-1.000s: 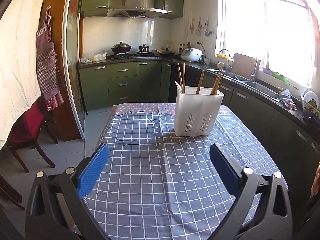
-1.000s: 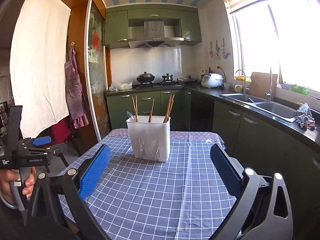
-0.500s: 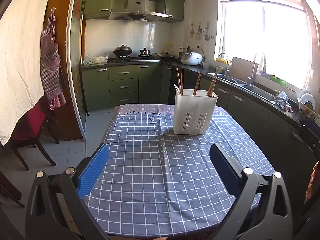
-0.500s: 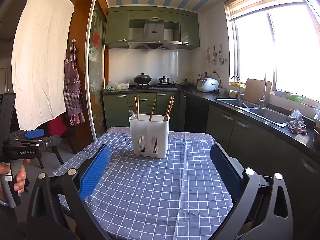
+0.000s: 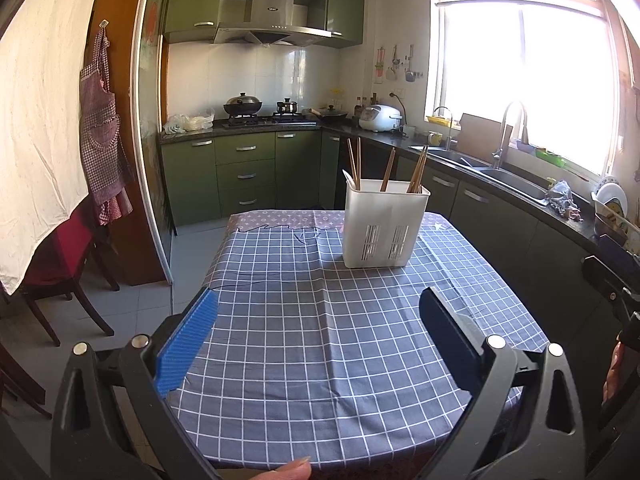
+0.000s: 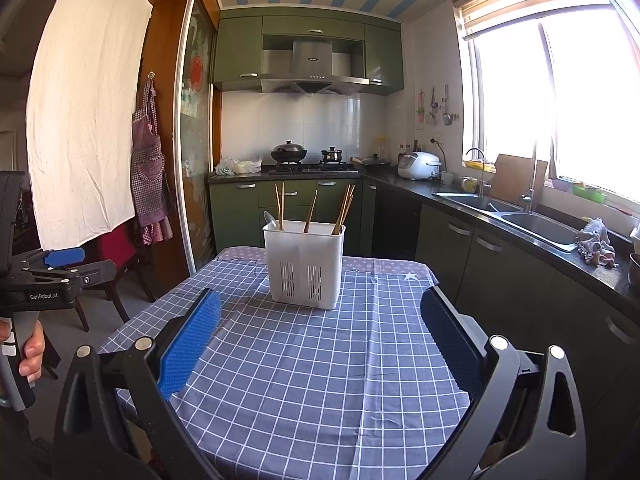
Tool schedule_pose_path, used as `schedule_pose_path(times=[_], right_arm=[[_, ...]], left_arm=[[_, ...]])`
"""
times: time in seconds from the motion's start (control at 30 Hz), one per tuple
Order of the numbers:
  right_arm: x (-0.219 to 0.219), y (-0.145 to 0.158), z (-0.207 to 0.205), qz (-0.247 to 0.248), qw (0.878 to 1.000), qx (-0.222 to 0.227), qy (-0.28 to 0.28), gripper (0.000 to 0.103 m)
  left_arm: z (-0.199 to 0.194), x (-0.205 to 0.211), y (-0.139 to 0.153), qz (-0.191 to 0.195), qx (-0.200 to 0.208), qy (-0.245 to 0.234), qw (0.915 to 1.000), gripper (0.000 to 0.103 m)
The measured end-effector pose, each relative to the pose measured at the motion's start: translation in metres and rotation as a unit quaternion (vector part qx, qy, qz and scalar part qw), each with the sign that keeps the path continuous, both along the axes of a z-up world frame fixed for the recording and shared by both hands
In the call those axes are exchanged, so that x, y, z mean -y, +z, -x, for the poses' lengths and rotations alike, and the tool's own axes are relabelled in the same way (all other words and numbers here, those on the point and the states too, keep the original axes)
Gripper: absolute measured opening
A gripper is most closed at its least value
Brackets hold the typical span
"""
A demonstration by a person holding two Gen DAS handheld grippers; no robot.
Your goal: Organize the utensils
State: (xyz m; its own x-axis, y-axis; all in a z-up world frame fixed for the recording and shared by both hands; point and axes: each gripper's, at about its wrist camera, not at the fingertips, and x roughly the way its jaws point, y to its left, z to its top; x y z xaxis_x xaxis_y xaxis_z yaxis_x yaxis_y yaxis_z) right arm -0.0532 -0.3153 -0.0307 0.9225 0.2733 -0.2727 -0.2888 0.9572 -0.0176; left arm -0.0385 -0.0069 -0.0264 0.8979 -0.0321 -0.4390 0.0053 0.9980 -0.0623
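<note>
Right wrist view shows the white utensil caddy (image 6: 304,266) upright at the table's far end, chopsticks (image 6: 279,205) inside; both the right gripper (image 6: 320,338) and left gripper (image 5: 318,340) hang spread, empty, well apart from it, so retreat level.

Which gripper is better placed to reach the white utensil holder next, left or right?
Right, probably, by a small margin. The right gripper is open and faces the utensil holder almost centrally; the open left gripper sees it off to its right.
</note>
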Motion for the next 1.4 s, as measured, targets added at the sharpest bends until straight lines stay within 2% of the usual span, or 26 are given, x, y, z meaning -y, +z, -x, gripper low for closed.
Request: schedule_pose_path(times=[1.4], right_arm=[[-0.0073, -0.0067, -0.0089, 0.001, 1.000, -0.013, 0.009, 0.098]], left_arm=[[-0.0003, 0.0007, 0.0025, -0.005, -0.002, 0.001, 1.0000, 0.096]])
